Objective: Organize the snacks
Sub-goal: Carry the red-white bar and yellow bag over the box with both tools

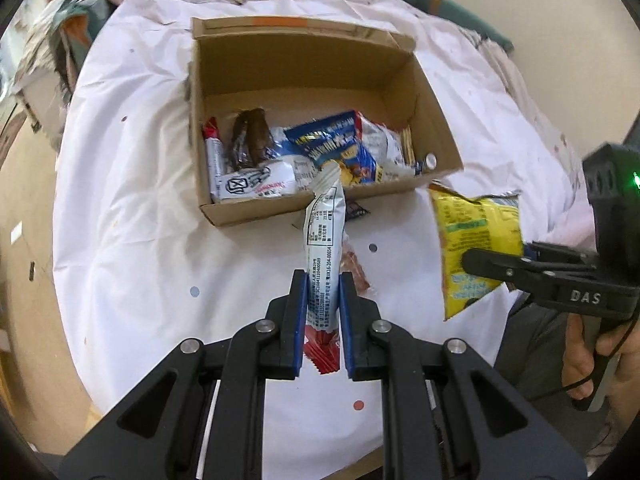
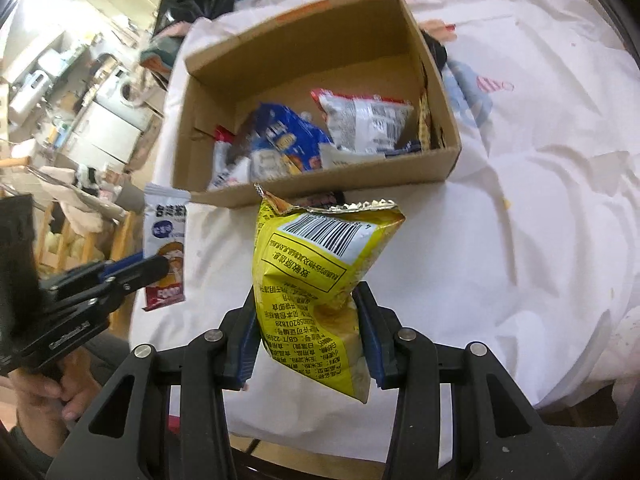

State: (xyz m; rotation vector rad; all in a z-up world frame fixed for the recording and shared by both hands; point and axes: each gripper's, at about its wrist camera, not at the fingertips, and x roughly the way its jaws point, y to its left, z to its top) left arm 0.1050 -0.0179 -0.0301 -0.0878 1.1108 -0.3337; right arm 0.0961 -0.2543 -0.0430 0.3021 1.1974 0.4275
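Snacks: left gripper (image 1: 323, 280) clamps white packet (image 1: 325, 236); right gripper (image 2: 308, 300) clamps yellow bag (image 2: 320, 272).

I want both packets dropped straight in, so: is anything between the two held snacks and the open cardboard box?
Nothing visible blocks either. The left gripper holds the white packet, the right gripper the yellow bag, both in front of the cardboard box. Its top is open, flaps back; only its near wall and the snacks inside lie ahead.

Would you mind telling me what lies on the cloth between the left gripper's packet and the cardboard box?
In the left wrist view, a small dark wrapper lies against the cardboard box, and a reddish packet lies beside the white packet held by the left gripper.
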